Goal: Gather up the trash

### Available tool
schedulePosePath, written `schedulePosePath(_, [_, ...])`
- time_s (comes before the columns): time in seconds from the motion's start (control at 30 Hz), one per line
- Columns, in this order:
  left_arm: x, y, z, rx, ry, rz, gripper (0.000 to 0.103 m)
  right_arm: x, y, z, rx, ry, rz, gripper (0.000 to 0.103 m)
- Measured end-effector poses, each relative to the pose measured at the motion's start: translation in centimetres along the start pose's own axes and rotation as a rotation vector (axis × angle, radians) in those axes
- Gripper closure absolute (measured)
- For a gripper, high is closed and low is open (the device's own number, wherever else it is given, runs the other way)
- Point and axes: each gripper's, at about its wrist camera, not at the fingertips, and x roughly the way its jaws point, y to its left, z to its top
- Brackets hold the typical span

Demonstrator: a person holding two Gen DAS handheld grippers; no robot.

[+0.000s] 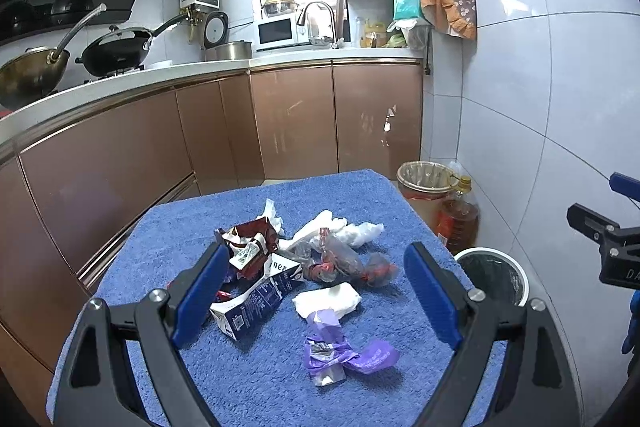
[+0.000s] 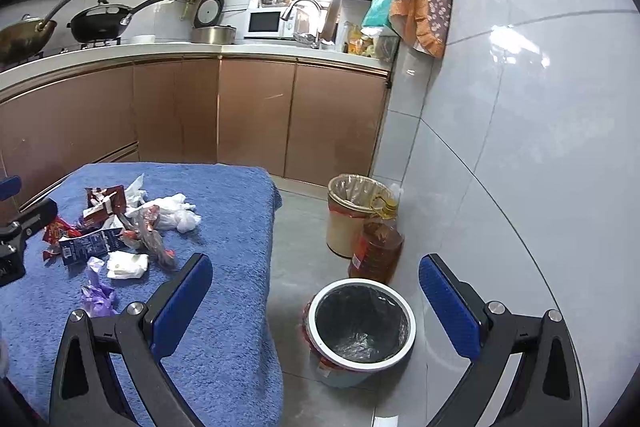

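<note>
We took the white-rimmed bin point(image 2: 362, 327) on the floor as our landmark. The trash sat on the blue-towelled surface point(image 1: 192, 227) to the bin's left: a purple wrapper point(image 1: 340, 351) nearest us, a white tissue point(image 1: 328, 301) just beyond it, and a dark carton point(image 1: 256, 301) further left. Our left gripper point(image 1: 316, 295) hovered spread and empty over this pile, the wrapper between its fingers, its long axis running roughly crosswise. Our right gripper point(image 2: 316, 299), also spread and empty, hung above the bin, so we judged the left nearer the trash.
</note>
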Motion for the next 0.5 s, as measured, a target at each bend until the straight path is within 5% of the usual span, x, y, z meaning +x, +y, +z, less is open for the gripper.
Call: schedulePosePath(0.5, [1.8,4.7,-2.0,-0.076,0.056,-0.027,0.014,0.4,6.1,1.9,-0.097,-0.015,0.098,0.0])
